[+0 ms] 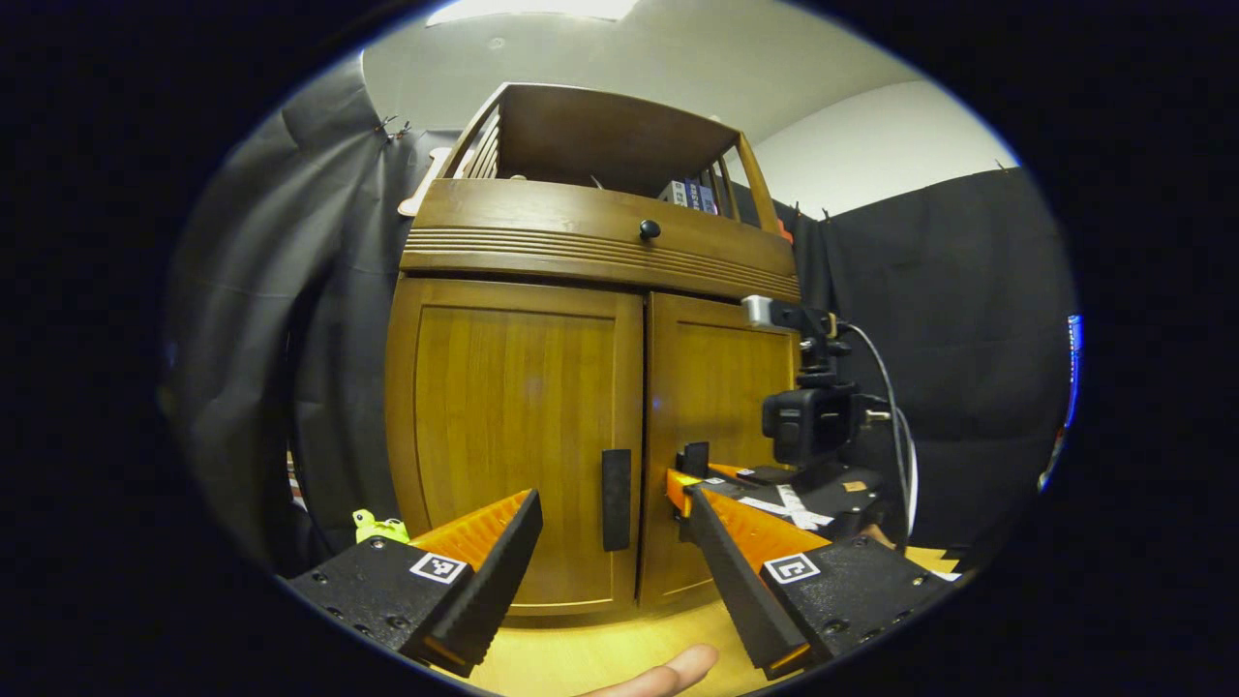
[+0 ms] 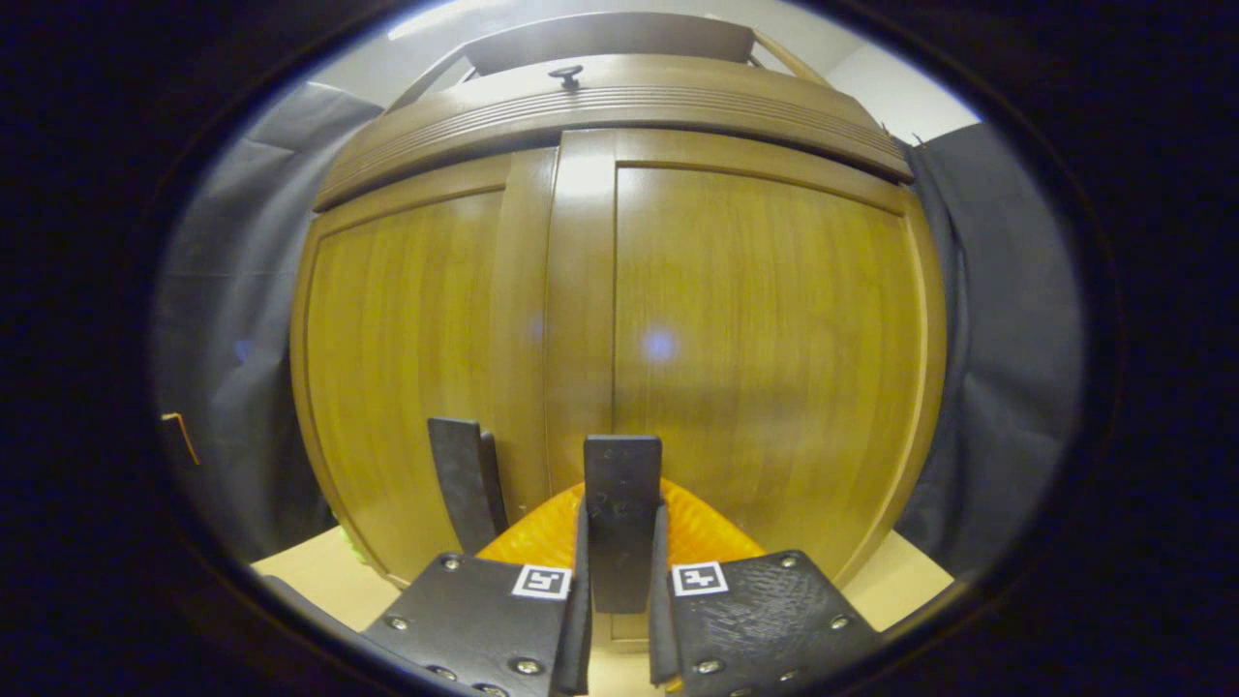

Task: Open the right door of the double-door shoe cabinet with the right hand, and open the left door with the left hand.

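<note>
Right gripper [image 2: 619, 542] jaws pinching right door handle [image 2: 622, 484] | left gripper [image 1: 610, 552] jaws spread | wooden floor [image 1: 600, 649]

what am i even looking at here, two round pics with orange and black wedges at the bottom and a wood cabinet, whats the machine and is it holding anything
There is no robot here. A person holds a two-finger gripper in each hand, and a fisheye camera rides on each one, hence the round pictures.

The left gripper view looks along the left gripper, whose orange and black fingers stand wide open, short of the left door's handle. A fingertip of the person peeks in at the bottom. Farther right you see the other gripper with its own camera.

The right gripper view is taken close up: the right gripper has both fingers closed on the right door's handle.

The shoe cabinet stands on a pale wooden surface, with both doors looking shut. A small green thing sits beside it.
</note>
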Available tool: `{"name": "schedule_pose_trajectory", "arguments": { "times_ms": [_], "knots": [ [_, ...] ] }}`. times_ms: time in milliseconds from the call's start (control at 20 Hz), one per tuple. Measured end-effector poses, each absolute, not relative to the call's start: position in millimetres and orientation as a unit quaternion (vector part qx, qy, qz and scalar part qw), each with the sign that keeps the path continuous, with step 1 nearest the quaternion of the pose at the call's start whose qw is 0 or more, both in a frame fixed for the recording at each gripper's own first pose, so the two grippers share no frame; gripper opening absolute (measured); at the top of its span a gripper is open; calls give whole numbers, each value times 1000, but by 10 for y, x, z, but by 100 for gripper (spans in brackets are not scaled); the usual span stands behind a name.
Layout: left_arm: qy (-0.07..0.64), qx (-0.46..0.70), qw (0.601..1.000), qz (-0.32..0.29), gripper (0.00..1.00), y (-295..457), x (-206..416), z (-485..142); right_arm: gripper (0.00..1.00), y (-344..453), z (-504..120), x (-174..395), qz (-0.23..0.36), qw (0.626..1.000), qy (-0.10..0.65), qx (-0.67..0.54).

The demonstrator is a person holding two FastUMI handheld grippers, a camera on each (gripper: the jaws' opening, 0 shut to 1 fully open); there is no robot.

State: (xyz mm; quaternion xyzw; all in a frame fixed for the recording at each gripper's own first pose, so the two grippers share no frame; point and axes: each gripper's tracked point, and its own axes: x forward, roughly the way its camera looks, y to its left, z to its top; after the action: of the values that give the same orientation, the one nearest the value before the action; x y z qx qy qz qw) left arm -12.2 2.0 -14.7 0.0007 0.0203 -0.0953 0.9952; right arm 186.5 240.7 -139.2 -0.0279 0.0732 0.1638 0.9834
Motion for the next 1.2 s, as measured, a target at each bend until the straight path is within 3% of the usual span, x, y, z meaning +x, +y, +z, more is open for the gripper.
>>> {"name": "schedule_pose_trajectory", "arguments": {
  "times_ms": [150,700,1200],
  "knots": [
    [23,3,995,-92,96,37,-110,-157,24,2279,-1409,1638,180,980,81,-19],
    [30,6,997,-70,92,228,40,-220,24,1888,-1333,1156,235,967,96,-16],
    [41,7,997,-57,96,287,127,-323,23,1289,-1263,741,245,965,91,-13]
  ]
}}
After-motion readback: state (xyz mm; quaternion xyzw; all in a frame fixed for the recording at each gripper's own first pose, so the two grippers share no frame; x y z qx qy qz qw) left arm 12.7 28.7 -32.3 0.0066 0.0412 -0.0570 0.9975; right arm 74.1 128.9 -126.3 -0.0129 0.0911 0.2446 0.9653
